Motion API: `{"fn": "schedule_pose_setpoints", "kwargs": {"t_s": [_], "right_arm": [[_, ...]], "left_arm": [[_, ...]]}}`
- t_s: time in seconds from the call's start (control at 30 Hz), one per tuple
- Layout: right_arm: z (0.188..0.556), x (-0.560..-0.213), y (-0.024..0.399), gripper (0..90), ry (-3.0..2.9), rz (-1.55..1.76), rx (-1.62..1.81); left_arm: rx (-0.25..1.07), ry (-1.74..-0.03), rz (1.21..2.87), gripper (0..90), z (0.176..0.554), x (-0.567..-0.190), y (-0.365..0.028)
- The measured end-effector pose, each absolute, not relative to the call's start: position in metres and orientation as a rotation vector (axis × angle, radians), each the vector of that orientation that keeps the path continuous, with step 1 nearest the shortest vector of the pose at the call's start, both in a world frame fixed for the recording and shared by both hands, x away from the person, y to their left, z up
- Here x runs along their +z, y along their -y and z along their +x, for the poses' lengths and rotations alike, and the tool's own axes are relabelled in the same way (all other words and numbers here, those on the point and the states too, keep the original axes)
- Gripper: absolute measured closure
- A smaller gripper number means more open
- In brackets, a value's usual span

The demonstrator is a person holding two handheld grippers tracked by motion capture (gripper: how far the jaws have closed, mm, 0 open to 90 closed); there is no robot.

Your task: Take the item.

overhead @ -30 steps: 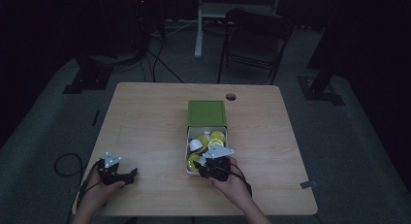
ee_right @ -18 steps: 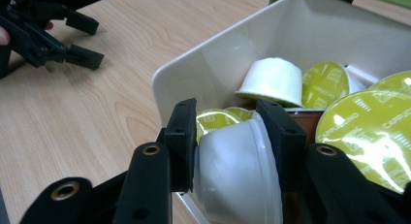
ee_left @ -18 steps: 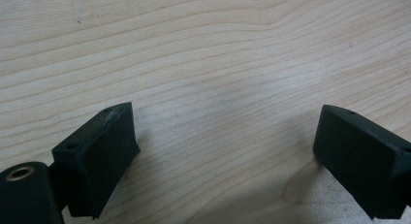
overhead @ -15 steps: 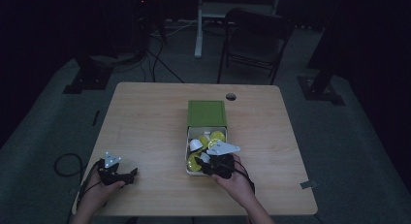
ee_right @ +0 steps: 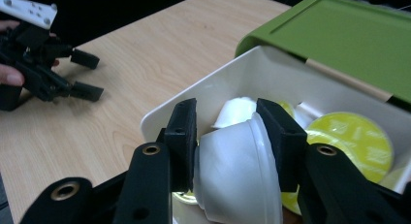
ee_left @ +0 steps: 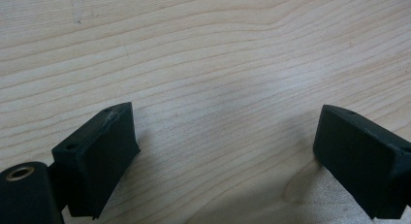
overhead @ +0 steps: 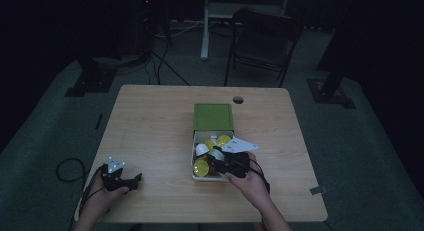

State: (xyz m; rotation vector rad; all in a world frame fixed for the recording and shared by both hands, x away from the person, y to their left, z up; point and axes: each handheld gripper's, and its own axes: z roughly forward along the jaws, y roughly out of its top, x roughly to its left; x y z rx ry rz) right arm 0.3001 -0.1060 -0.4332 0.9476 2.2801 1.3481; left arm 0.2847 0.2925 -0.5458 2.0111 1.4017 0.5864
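A white box (overhead: 194, 156) with its green lid (overhead: 213, 116) slid toward the back stands at the table's middle and holds several pods with yellow tops (overhead: 202, 167). My right gripper (overhead: 215, 164) hovers over the box's near end. In the right gripper view it (ee_right: 227, 118) is shut on a white pod (ee_right: 237, 166), lifted just above the box rim (ee_right: 194, 95). More pods with yellow lids (ee_right: 356, 136) lie underneath. My left gripper (overhead: 134, 180) rests on the table at the near left, its jaws (ee_left: 223, 151) open with only bare wood between them.
The wooden table (overhead: 150, 131) has a small round hole (overhead: 238, 99) near its far edge. A folding chair (overhead: 260, 41) and stand bases with cables sit on the dark floor beyond. The other gripper (ee_right: 89, 74) is seen across the table in the right gripper view.
My right gripper has risen a little over the box with the white pod between its jaws. The left gripper has stayed where it was.
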Motion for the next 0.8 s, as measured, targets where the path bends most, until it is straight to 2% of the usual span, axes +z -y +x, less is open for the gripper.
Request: {"fn": "schedule_pose_setpoints", "kwargs": {"t_s": [0.8], "right_arm": [[0.304, -0.412, 0.162, 60.9, -2.141, 1.035, 1.336]], "left_arm": [[0.586, -1.403, 2.010, 8.5, 0.285, -0.546, -0.292]]}}
